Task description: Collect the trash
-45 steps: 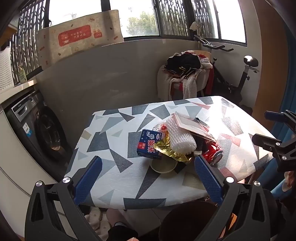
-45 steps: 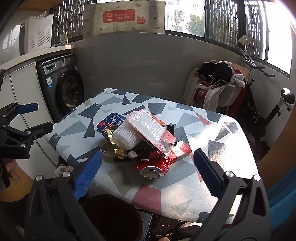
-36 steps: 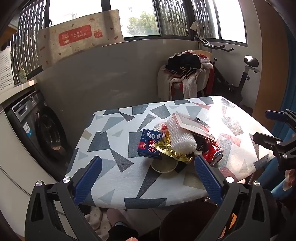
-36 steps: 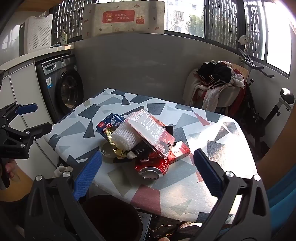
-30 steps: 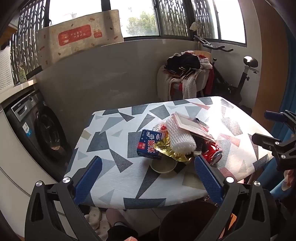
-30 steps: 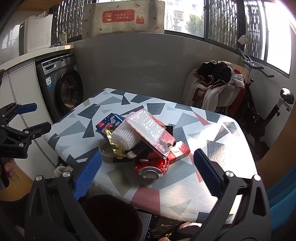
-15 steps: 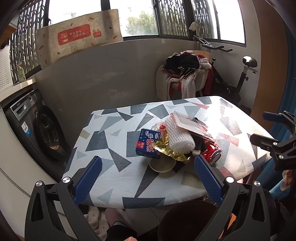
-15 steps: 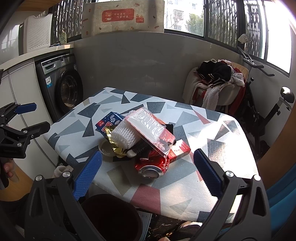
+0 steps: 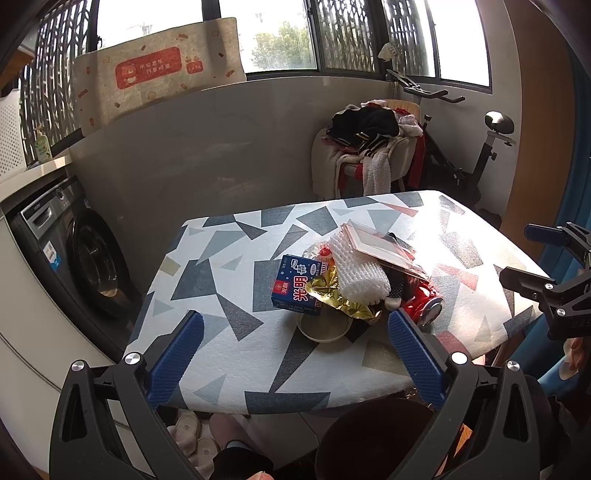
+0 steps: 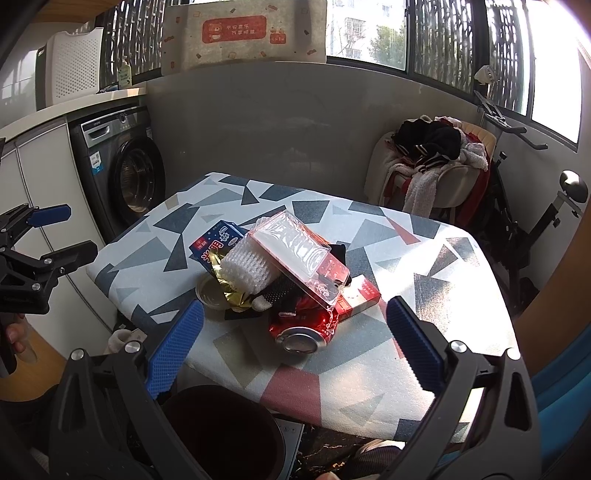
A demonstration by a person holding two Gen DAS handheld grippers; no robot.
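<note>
A table with a white cover printed in grey, blue and red triangles fills the middle of both views. A dark washing machine stands off its far left corner, and a chair heaped with clothes stands behind it next to an exercise bike. On the window sill leans a beige bag with a red panel of white characters too small to read. A dark round bin sits on the floor below the table's near edge.

The trash lies in one heap near the middle of the table, toward the near edge. A clear plastic tray rests on top, its long axis slanting from far left to near right in the right wrist view. Under it a white foam net sleeve lies along much the same line. A blue carton lies flat at the heap's left, printed with "光明" in white. A red box lies at the right. A crushed red can lies on its side, its top end pointing toward the near edge. Crumpled gold foil and a small round lid sit at the front.

The left gripper and the right gripper both hang above the near edge, fingers spread wide, holding nothing.
</note>
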